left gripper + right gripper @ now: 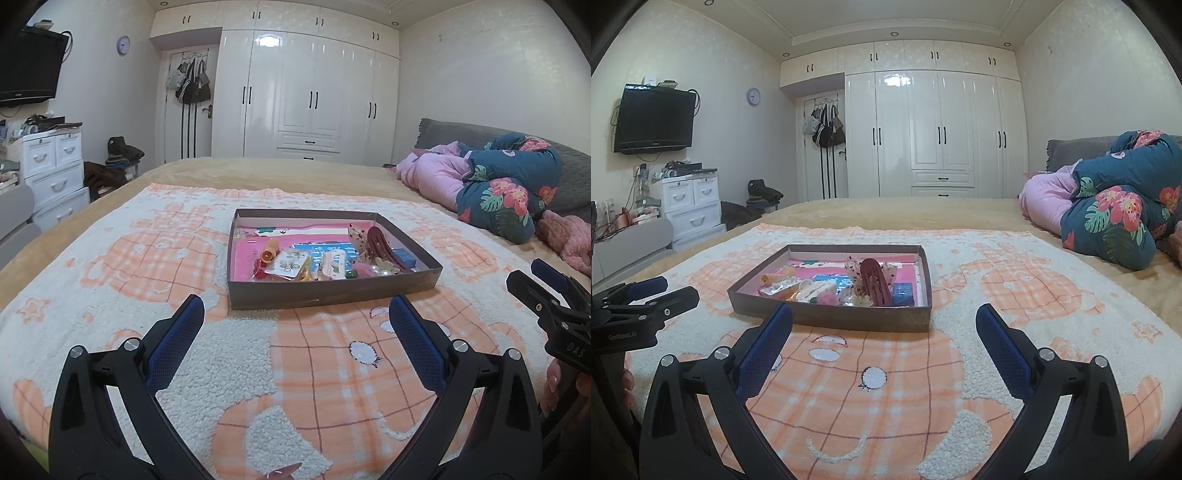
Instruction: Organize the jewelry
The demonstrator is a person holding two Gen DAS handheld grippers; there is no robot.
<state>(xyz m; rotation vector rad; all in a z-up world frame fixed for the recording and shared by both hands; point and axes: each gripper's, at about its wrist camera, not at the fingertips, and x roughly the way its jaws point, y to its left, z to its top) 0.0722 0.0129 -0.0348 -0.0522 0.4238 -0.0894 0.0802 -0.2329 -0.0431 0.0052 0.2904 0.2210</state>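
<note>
right gripper (884, 325) jaws spread, empty, above blanket (1015, 258) | shallow box (827, 317) of jewelry just ahead, slightly left | dark red hair clip (875, 286) inside | left gripper (646, 291) far left

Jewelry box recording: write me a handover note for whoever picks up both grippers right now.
Left gripper: open, empty, held above the blanket, short of the box.
Right gripper: open, empty, also short of the box, to the right of the left one.
Box: open, on the blanket on the bed. Inside, in a mixed pile: a dark red hair clip, a blue block, an earring card, beads and small bits.
Done: nothing visibly sorted; no jewelry outside the box.
Left: reach in, pick pieces out and group them.
</note>
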